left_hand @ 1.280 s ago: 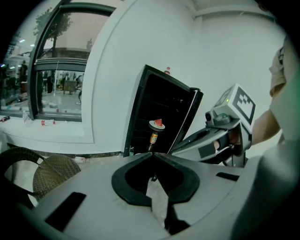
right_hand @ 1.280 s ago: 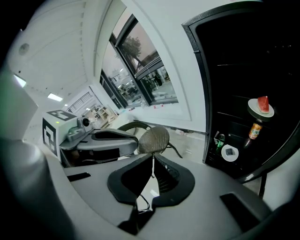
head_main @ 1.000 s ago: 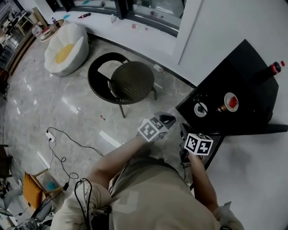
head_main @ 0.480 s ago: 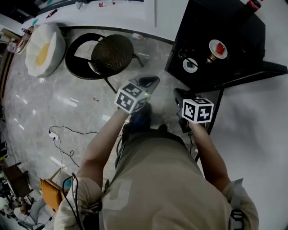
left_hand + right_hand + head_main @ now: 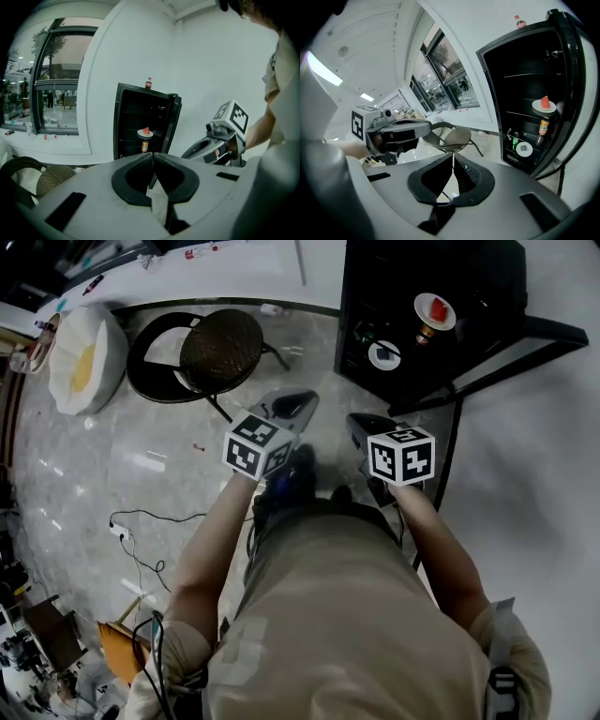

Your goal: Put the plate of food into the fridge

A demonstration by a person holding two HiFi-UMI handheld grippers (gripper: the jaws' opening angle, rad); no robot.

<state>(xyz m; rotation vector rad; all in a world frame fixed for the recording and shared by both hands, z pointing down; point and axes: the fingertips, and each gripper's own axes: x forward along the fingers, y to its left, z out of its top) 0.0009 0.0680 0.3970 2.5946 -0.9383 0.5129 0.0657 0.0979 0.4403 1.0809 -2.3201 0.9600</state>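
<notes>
A: What is the food (image 5: 545,101) on the plate (image 5: 537,108)?
B: A red piece — too small to name. The print on the can (image 5: 543,127) below is too small to read, too.
A: And the fridge (image 5: 487,287)?
B: In the head view the upper edge cuts it off. The person's torso (image 5: 347,615) hides the floor (image 5: 141,456) beneath, and 1 white round thing (image 5: 524,149) low in the fridge is unclear.

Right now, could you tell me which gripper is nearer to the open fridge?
Right. The right gripper sits just below the fridge in the head view, near its lower corner. The left gripper is farther left, toward the round chair.
</notes>
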